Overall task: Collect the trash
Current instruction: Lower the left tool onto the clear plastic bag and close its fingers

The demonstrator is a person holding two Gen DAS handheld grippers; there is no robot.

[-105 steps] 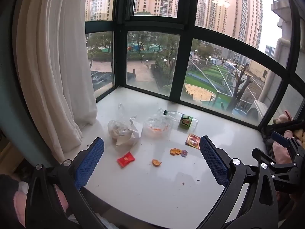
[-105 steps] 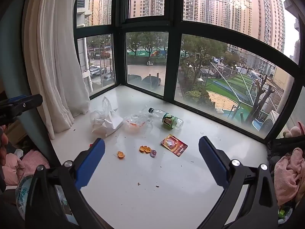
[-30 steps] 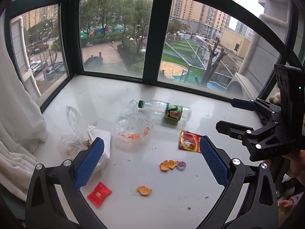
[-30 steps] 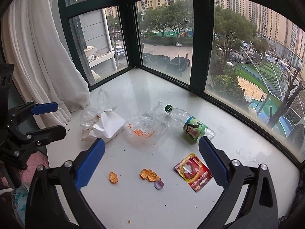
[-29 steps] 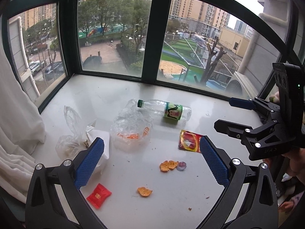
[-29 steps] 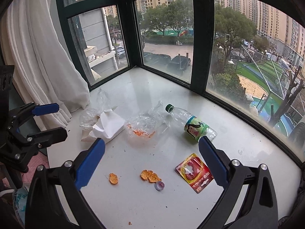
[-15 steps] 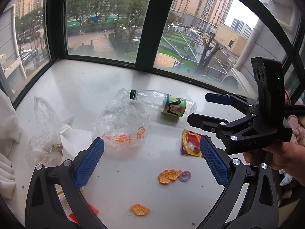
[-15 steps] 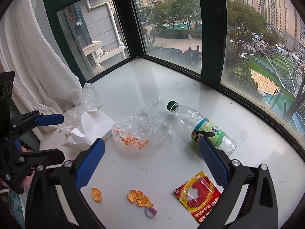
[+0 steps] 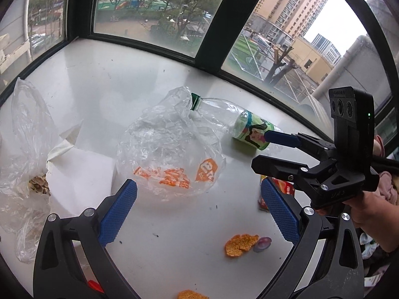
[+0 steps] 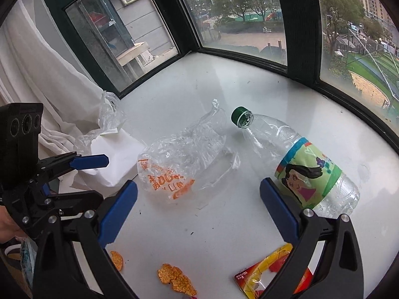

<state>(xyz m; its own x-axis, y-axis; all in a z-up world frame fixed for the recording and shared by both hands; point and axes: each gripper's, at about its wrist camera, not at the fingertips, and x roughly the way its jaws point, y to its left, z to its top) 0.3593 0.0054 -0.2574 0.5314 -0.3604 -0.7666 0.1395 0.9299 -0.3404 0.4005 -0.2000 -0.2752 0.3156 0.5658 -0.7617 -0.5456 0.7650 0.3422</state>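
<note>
A crumpled clear plastic bag [image 9: 172, 149] [image 10: 182, 159] with orange print lies on the white window ledge [image 9: 99, 79], just ahead of my open left gripper [image 9: 198, 211]. An empty plastic bottle [image 9: 239, 127] [image 10: 296, 159] with a green cap and a cartoon label lies on its side to the right of the bag. My right gripper [image 10: 198, 211] is open and empty, its right finger close beside the bottle's label. In the left wrist view the right gripper [image 9: 271, 152] hovers near the bottle's base. A red-and-yellow wrapper [image 10: 271, 271] and orange chips [image 10: 174, 279] [image 9: 240, 243] lie nearer.
A white paper box [image 9: 79, 174] [image 10: 114, 159] inside another clear bag [image 9: 27, 134] sits at the left, by a white curtain [image 10: 45, 79]. Dark window frames [image 9: 212, 32] border the ledge. A small red wrapper [image 9: 96, 286] and a purple cap [image 9: 261, 241] lie near the front edge.
Both grippers have moved forward and down toward the ledge, so the printed bag and the bottle loom much larger. Both stay open, and none of the trash has moved.
</note>
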